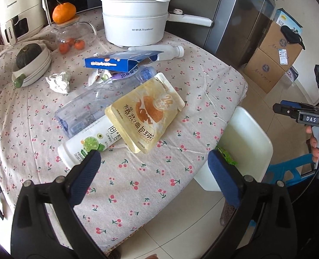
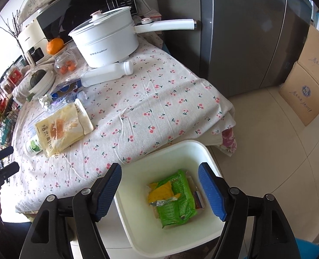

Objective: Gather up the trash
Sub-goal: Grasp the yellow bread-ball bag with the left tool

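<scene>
Green crinkled plastic wrapper (image 2: 176, 198) binned in white square plastic bin (image 2: 137, 233); right gripper (image 2: 159, 192) and left gripper (image 1: 154, 172) spread empty; yellow flat bread pouch (image 1: 145, 113) judged next to be grasped.

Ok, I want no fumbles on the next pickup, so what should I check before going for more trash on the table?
1. Left tool open and empty: ok.
2. Right tool open and empty, above the white square plastic bin: ok.
3. Bin has room: ok, only the green snack wrapper and a few scraps lie in it.
4. Yellow bread pouch on top of the pile, unobstructed: ok.
5. White lime-label bottle free: not ok, the pouch overlaps it.
6. Bottle caps tight: cannot tell.
</scene>
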A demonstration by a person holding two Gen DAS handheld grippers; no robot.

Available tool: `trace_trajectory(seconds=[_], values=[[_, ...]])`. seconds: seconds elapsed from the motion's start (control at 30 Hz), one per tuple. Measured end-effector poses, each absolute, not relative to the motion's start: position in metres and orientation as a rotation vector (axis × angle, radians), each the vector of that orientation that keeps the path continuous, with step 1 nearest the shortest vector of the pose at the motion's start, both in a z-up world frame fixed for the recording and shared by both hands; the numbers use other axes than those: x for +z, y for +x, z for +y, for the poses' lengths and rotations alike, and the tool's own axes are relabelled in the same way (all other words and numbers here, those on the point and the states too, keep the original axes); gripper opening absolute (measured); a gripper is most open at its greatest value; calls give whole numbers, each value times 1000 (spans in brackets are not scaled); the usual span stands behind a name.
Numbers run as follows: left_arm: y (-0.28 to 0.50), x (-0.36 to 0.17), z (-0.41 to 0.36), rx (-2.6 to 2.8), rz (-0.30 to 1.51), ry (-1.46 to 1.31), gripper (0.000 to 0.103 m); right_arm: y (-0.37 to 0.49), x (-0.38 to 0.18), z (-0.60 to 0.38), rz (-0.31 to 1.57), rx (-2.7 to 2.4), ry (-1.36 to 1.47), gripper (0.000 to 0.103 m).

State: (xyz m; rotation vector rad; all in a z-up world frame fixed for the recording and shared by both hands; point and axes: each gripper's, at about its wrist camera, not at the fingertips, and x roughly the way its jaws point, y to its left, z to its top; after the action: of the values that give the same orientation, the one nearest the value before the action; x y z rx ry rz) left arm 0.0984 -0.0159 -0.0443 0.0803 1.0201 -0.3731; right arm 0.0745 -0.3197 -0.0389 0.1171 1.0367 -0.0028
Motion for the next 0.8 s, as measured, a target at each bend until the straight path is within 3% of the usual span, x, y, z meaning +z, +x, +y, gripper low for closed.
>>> trace_trajectory(seconds=[0.3,0.67,0.8], values=[[148,-71,15,-393,978,-73,97,96,-36,-297,1043,27,57,79],[186,-96,17,-397,1029,-252,59,110,-44,-283,1078,32,1,79],[189,-99,11,-386,1037,-235,28,111,-45,-285,1084,24,17,79]])
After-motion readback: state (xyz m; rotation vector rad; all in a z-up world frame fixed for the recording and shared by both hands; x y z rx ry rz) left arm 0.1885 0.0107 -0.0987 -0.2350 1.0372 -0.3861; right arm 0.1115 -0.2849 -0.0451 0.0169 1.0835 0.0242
